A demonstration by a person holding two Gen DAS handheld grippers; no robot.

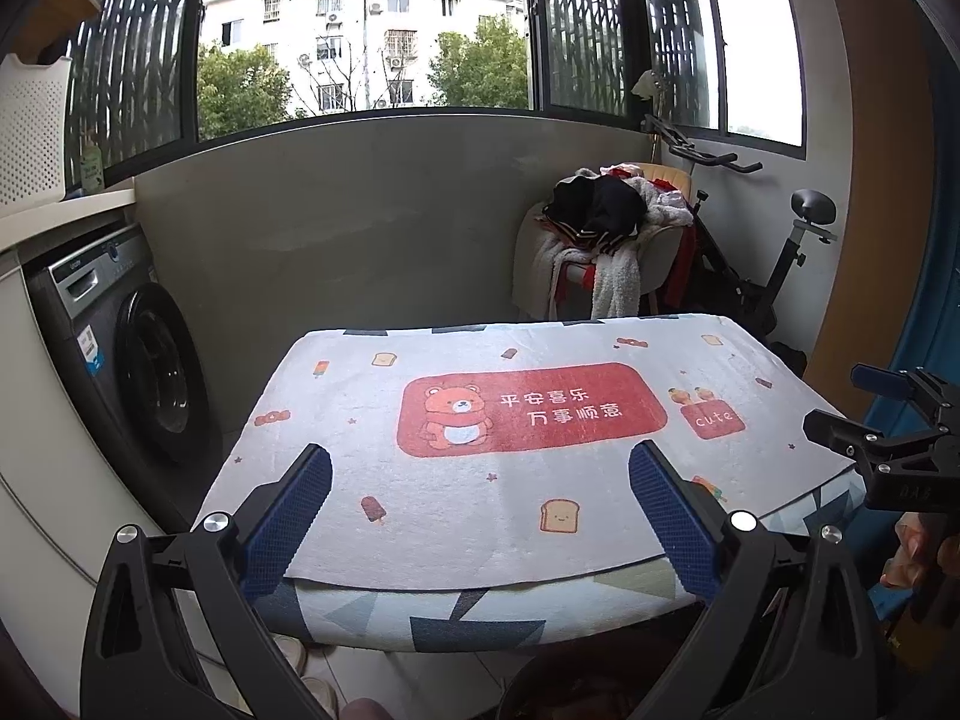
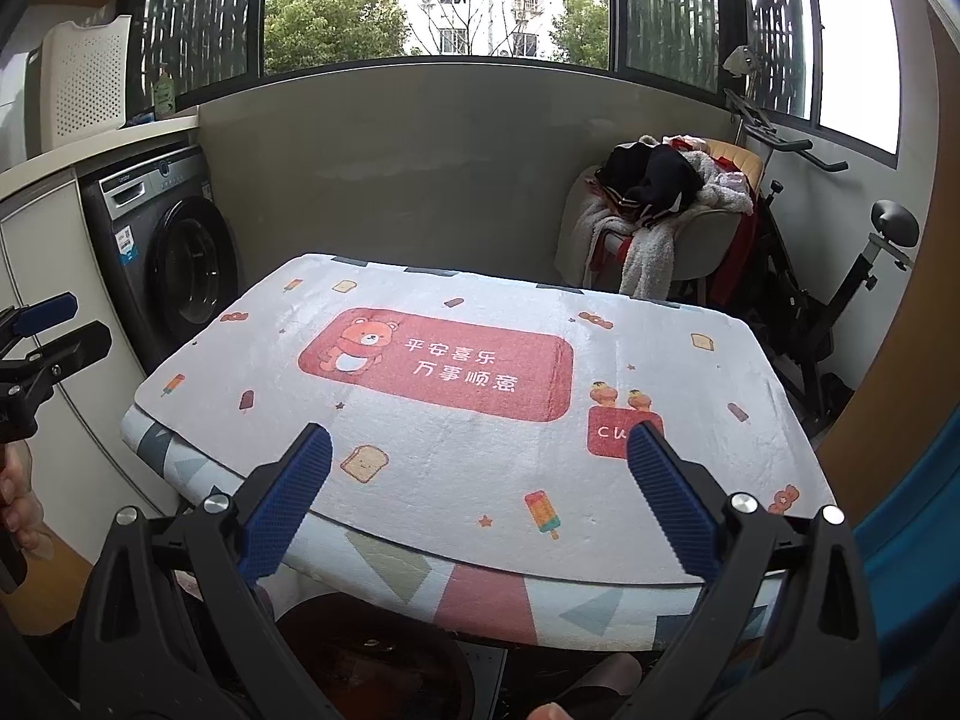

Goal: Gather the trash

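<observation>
From the left wrist camera, the left gripper (image 1: 480, 480) hangs over the near edge of the table (image 1: 420, 612), its blue pads spread wide and holding nothing. No trash can be made out on the bear-print mat (image 1: 468, 480).

From the right wrist camera, the right gripper (image 2: 480, 468) is likewise spread and unloaded above the mat; a washing machine (image 2: 162, 246) stands left of the table.

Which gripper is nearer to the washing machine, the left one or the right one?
Left. The left gripper is on the table side where the washing machine stands. The right gripper is at the opposite side, toward the exercise bike.
</observation>
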